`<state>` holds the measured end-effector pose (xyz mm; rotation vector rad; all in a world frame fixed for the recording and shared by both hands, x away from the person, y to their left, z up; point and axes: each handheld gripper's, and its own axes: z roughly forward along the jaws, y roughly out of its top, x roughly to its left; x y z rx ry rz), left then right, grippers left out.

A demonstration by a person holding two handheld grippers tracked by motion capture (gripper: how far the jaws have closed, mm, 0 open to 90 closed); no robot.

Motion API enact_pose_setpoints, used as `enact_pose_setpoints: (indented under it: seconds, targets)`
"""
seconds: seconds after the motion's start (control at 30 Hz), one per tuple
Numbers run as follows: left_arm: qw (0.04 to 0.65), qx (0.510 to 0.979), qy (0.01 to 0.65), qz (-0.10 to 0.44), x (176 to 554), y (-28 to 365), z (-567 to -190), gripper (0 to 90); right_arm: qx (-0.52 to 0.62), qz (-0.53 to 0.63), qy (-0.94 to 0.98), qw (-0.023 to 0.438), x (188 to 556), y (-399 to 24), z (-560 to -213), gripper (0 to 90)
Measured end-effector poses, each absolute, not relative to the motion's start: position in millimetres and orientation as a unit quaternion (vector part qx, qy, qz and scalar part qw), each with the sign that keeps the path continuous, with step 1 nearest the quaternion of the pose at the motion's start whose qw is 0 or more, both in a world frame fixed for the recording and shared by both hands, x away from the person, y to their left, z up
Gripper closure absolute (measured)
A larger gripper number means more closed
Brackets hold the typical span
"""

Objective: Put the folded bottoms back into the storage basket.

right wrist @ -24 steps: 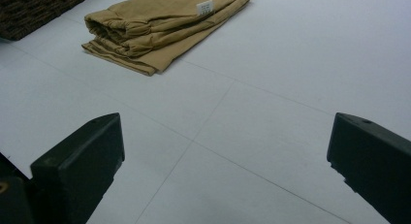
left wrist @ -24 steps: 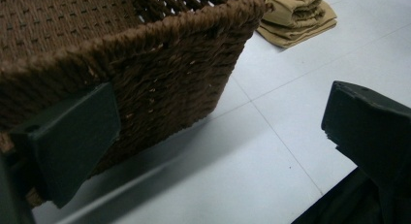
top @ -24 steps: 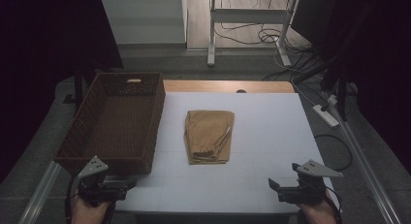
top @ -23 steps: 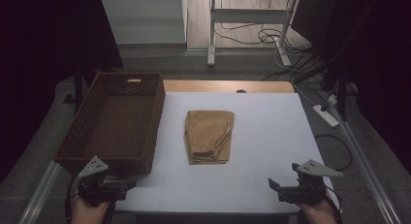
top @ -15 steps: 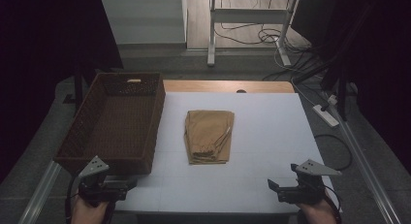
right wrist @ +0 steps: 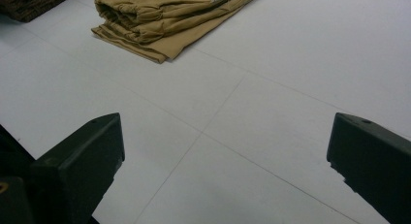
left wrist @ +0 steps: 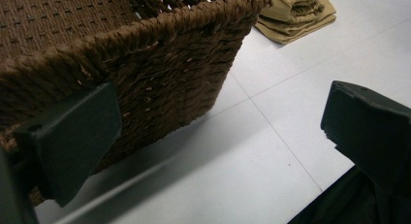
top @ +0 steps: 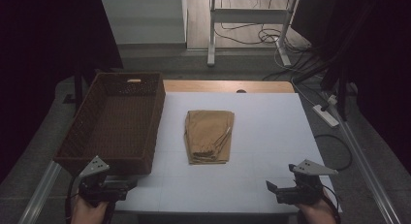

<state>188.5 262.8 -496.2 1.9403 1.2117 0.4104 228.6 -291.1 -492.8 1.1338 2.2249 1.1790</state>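
Note:
A folded tan garment (top: 209, 136) lies in the middle of the white table (top: 261, 136); it also shows at the top of the left gripper view (left wrist: 295, 13) and the right gripper view (right wrist: 165, 18). A brown woven basket (top: 116, 122) stands at the table's left; its near corner (left wrist: 160, 73) looms in front of my left gripper. My left gripper (top: 127, 186) rests at the front left edge, open and empty, by the basket's front wall. At the front right, my right gripper (top: 271, 189) is open and empty, pointing toward the garment across bare table (right wrist: 271, 112).
A wooden strip (top: 228, 86) runs along the table's far edge. Cables (top: 261, 37) and a metal frame (top: 242, 20) are on the floor beyond. A power strip (top: 328, 115) lies to the right, and a metal rail (top: 41, 192) runs along the left side.

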Motion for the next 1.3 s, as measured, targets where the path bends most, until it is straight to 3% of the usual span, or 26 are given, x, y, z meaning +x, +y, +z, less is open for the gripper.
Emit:
enact_pose_setpoints:
  seconds: [0.73,1.3]
  targets:
    - [0.413,0.768,0.458,0.171,186,252,-491,0.0,0.396,0.412,0.799,0.186,229,-289,-493,1.0]
    - [0.452,0.777,0.421,0.117,193,230,-492,0.6,0.391,0.408,0.804,0.186,229,-287,-493,1.0]
